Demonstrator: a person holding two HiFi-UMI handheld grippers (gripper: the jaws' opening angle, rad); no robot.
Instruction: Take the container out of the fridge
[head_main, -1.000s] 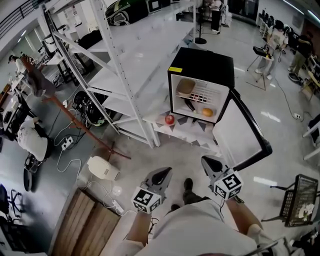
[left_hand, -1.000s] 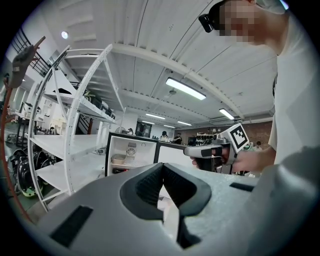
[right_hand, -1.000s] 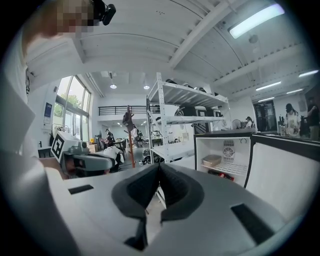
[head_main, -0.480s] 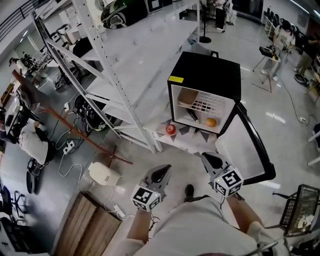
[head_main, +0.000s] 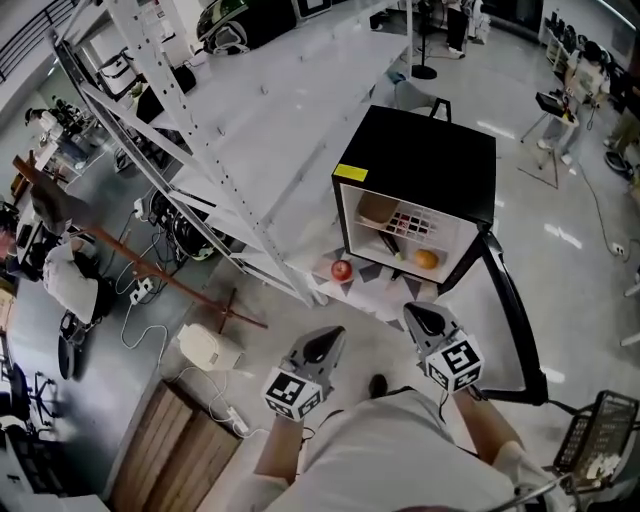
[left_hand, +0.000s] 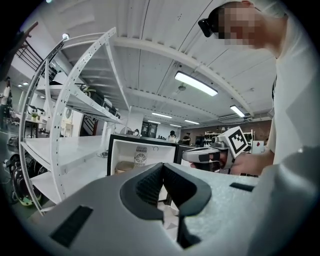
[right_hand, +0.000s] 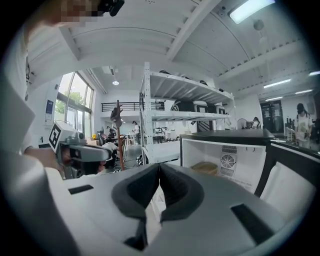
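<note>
A black mini fridge (head_main: 415, 160) stands with its door (head_main: 508, 300) swung open to the right. On its upper shelf sits a tan container (head_main: 377, 208), also seen in the left gripper view (left_hand: 123, 166) and the right gripper view (right_hand: 206, 167). An orange (head_main: 427, 259) and a dark item (head_main: 388, 243) lie lower inside. My left gripper (head_main: 326, 338) and right gripper (head_main: 420, 318) are held side by side well short of the fridge. Both are shut and empty, jaws pressed together (left_hand: 162, 167) (right_hand: 159, 167).
A red apple (head_main: 342, 270) lies on the low white stand (head_main: 380, 292) under the fridge. A tall white shelving rack (head_main: 250, 130) stands to the left. A white appliance (head_main: 208, 345), cables and a wooden crate (head_main: 180, 450) are on the floor at left, and a wire basket (head_main: 590, 440) at right.
The fridge has drawn nearer and lower in the head view as the person steps toward it. Both grippers stay shut in the same place in front of the body.
</note>
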